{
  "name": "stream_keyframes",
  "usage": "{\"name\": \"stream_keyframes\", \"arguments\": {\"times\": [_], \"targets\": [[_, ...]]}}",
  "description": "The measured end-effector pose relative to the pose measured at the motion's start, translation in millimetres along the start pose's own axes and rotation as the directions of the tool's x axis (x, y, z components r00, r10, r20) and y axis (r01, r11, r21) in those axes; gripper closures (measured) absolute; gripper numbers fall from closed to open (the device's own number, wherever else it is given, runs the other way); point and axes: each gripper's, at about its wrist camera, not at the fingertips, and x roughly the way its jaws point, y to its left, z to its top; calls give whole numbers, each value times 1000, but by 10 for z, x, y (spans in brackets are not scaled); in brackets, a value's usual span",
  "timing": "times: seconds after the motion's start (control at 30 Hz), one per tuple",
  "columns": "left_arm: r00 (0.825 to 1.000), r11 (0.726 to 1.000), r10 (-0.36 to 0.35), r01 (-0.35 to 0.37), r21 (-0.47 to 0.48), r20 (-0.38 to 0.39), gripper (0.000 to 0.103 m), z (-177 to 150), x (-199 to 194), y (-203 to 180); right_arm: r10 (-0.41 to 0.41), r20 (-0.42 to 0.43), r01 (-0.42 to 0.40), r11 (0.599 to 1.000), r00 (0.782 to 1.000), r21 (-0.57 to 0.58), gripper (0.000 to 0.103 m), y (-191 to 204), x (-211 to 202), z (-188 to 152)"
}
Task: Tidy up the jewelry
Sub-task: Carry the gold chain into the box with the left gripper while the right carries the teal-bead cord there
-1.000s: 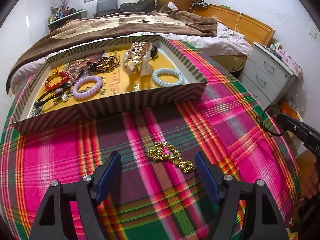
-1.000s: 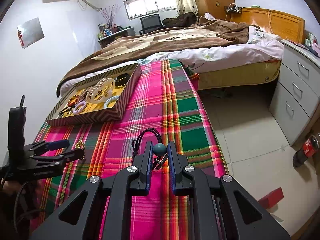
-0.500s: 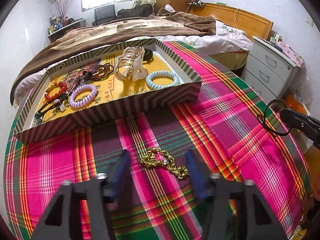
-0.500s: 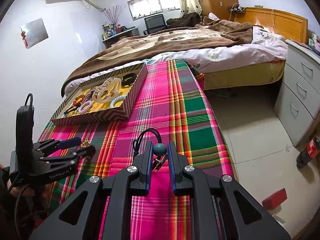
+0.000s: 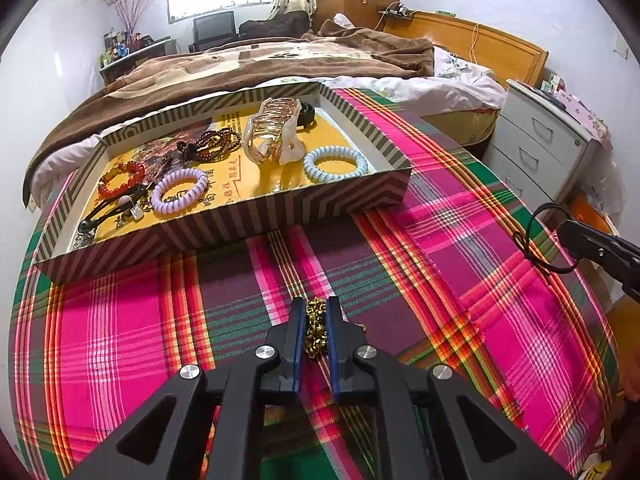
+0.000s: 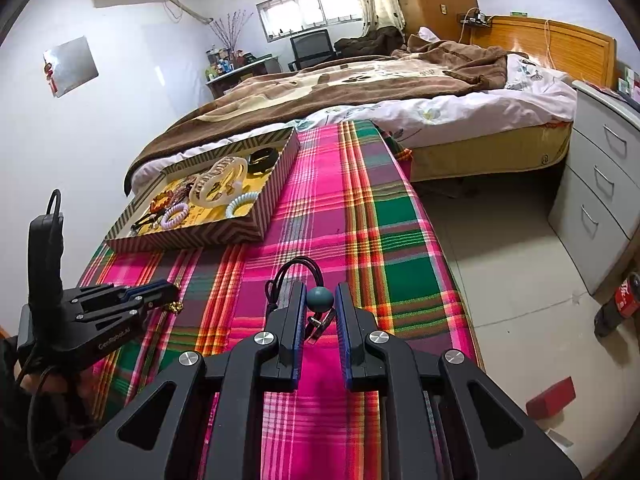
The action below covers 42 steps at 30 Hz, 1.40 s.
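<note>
My left gripper (image 5: 315,312) is shut on a gold chain (image 5: 314,330) just above the plaid tablecloth, in front of the striped tray (image 5: 224,224). The tray holds a lilac coil band (image 5: 179,190), a pale blue coil band (image 5: 335,164), a red bead bracelet (image 5: 120,178), a dark bead bracelet (image 5: 216,145) and a large hair claw (image 5: 274,130). My right gripper (image 6: 319,300) is shut on a black hair tie with a teal bead (image 6: 320,300), held over the table's right side. It also shows in the left wrist view (image 5: 576,236).
The plaid-covered table (image 6: 360,208) ends at a drop to the floor on the right. A bed (image 6: 380,88) stands behind the tray. Grey drawers (image 6: 600,184) stand at the right, with a cola bottle (image 6: 618,304) and a red block (image 6: 550,398) on the floor.
My left gripper went from wide open around the gold chain to shut on it. My right gripper stayed shut on the hair tie and hardly moved.
</note>
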Motion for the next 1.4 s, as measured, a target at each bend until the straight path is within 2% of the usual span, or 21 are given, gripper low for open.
{"name": "stream_keyframes", "arguments": {"times": [0.07, 0.1, 0.47, 0.6, 0.7, 0.73, 0.77, 0.83, 0.9, 1.0, 1.03, 1.07, 1.1, 1.13, 1.17, 1.4], "targets": [[1000, 1000, 0, 0, -6, 10, 97, 8, -36, 17, 1, 3, -1, 1000, 1000, -1, 88, 6, -6, 8], [1000, 1000, -4, 4, -8, 16, 103, 16, -59, 23, 2, 5, -2, 1000, 1000, -1, 88, 12, -12, 10], [998, 999, -15, 17, -34, 66, 103, 68, -278, 150, 12, 25, -11, 1000, 1000, -9, 88, 85, -82, 37], [996, 996, -63, 66, -57, 64, 103, 57, -259, 233, 10, 22, -10, 1000, 1000, -11, 88, 92, -83, 24], [999, 997, -47, 48, -58, 25, 95, 1, -159, 248, 13, 24, -13, 1000, 1000, -7, 88, 85, -93, 10], [998, 997, -61, 61, -55, 11, 84, -21, -127, 237, 14, 23, -13, 1000, 1000, -6, 88, 79, -92, 10], [997, 996, -73, 73, -44, 4, 64, -39, -111, 215, 13, 21, -13, 1000, 1000, -6, 88, 74, -88, 8], [996, 996, -84, 84, -13, -10, 45, -79, -75, 150, 14, 19, -14, 1000, 1000, -6, 88, 67, -84, 9], [994, 994, -105, 105, -4, -18, 45, -87, -47, 111, 15, 18, -15, 1000, 1000, -6, 88, 60, -78, 13], [997, 997, -74, 75, 35, -23, 45, -73, 0, 30, 14, 19, -14, 1000, 1000, 2, 88, 35, -66, 18], [998, 997, -57, 59, 54, -26, 47, -68, 11, -6, 13, 19, -13, 1000, 1000, 6, 88, 24, -64, 18], [999, 996, -39, 40, 82, -24, 57, -64, 16, -51, 13, 19, -13, 1000, 1000, 9, 88, 16, -60, 16], [998, 994, -58, 60, 92, -24, 66, -51, 12, -77, 13, 19, -13, 1000, 1000, 13, 88, 5, -56, 16], [998, 994, -62, 64, 93, -23, 86, -43, 5, -96, 14, 18, -14, 1000, 1000, 15, 88, -5, -53, 16], [998, 994, -58, 60, 93, -24, 93, -46, 3, -105, 14, 17, -15, 1000, 1000, 18, 88, -10, -47, 17], [996, 995, -86, 87, 56, -14, 98, -73, -39, -56, 11, 10, -12, 1000, 1000, 16, 88, -5, -17, 28]]}}
